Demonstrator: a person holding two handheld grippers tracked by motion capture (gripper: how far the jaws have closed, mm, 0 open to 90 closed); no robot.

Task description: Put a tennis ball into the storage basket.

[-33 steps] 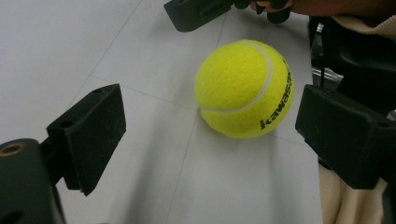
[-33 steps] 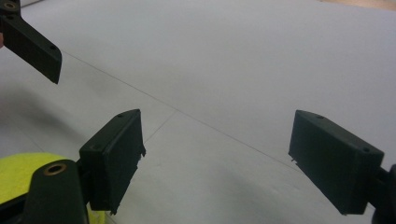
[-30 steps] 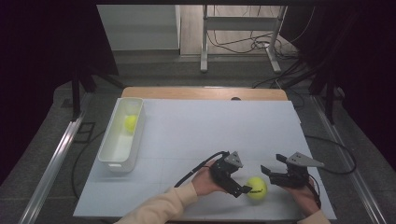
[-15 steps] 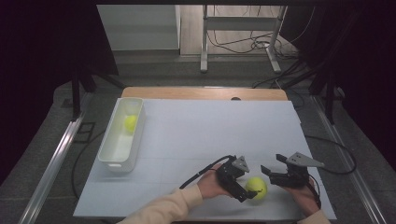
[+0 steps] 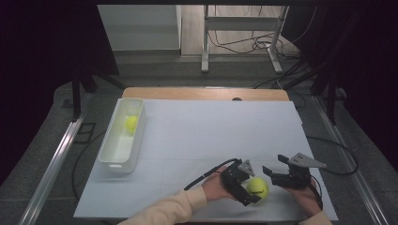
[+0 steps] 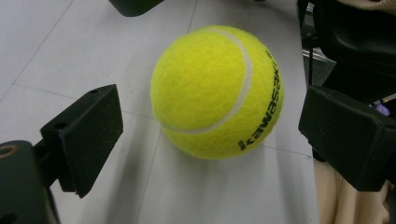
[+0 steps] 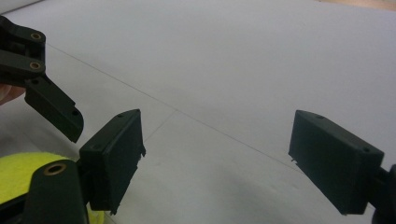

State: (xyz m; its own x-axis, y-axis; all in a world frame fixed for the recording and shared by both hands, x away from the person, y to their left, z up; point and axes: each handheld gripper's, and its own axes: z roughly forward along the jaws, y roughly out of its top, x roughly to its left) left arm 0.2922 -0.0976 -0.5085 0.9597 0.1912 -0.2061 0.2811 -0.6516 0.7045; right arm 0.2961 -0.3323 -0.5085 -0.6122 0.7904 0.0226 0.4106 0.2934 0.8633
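A yellow tennis ball (image 5: 258, 187) (image 6: 217, 91) lies on the white table sheet (image 5: 211, 131) near the front edge. My left gripper (image 5: 251, 188) (image 6: 217, 135) reaches in from the left and is open around the ball. Its jaws have just been opening, and a gap shows between each pad and the ball. Just right of the ball, my right gripper (image 5: 273, 165) (image 7: 224, 158) is open with nothing between its fingers. The ball (image 7: 21, 175) shows at the lower left of the right gripper view. A second yellow ball (image 5: 131, 123) lies in the white bin (image 5: 117, 159).
The white bin stands lengthwise along the sheet's left side. A wooden table edge (image 5: 202, 93) shows behind the sheet. Cables trail from both grippers, and a table frame and more cables are on the floor beyond.
My left gripper has slid to the right, so its jaws now stand on either side of the ball. The ball and my right gripper have stayed in place.
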